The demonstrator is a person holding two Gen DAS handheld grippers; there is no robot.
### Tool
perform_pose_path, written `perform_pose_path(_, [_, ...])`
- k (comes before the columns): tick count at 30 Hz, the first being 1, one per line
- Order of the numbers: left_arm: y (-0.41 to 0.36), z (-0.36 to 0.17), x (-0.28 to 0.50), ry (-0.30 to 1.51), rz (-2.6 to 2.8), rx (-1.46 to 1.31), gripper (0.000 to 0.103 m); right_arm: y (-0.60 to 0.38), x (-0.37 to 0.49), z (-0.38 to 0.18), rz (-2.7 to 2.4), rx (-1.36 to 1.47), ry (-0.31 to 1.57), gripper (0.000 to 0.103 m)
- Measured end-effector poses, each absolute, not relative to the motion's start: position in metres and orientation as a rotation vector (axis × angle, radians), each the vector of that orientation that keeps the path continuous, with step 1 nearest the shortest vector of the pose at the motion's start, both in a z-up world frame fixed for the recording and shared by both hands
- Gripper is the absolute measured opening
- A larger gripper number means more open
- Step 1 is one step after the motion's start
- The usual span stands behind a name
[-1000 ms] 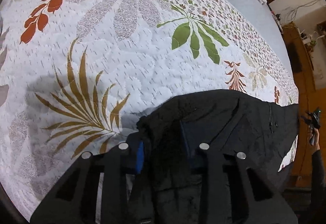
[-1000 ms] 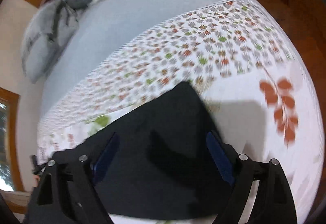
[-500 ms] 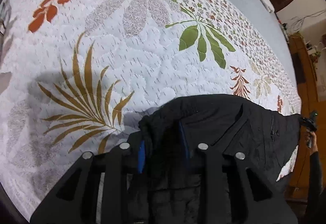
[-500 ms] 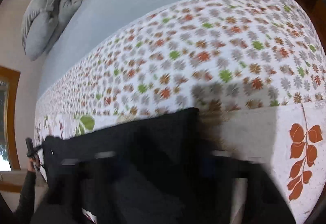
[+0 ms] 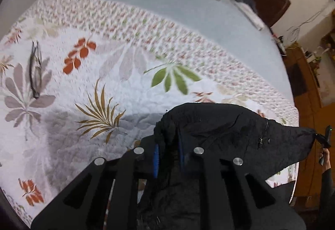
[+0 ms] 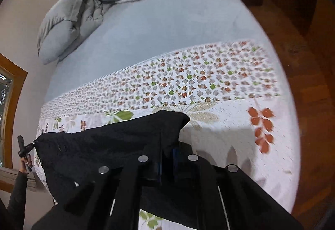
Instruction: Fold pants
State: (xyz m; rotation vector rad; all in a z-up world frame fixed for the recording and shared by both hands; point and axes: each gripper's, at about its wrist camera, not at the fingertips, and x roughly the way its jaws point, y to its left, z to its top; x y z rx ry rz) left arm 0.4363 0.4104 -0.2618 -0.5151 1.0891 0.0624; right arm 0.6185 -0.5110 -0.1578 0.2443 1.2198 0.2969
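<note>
Both tools are now clamped on the black pants (image 5: 226, 131). My left tool (image 5: 168, 158) has its blue pads pressed together on a bunched corner of the cloth, and my right tool (image 6: 167, 158) pinches the opposite corner, its jaws having just snapped shut from wide apart to tight on the fabric. A second ago the pants lay flatter on the floral quilt (image 5: 125, 91) of the bed (image 6: 167, 20); now the held edge is stretched between my two tools and raised above the quilt, with more of the bed and the grey duvet (image 6: 69, 20) at its head showing in both wrist views. In the left view my other tool (image 5: 325, 135) shows at the far corner of the cloth, with my hand (image 5: 324, 158) below it.

I judge that the grasp is done and the carry has begun: with both corners secure, the lifted edge can be swung over the rest of the pants to make a fold. A dark slim object, blurred, perhaps a pair of glasses (image 5: 34, 70), lies well apart on the quilt to the left. The lower part of the pants hangs out of sight beneath my tools, so I cannot tell how it lies.
</note>
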Motion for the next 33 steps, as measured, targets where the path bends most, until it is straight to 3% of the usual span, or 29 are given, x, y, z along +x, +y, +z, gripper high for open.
perform_pose_path(9, [0.389,-0.210,0.398,1.019,0.028,-0.489,0.012,-0.527,0.546,-0.111,0.269,0.239,1.155,0.007])
perform_pose_path(33, [0.374,-0.179,0.283,0.926,0.049,-0.560,0.013,-0.562,0.390,-0.133,0.180,0.329,1.074,0.007])
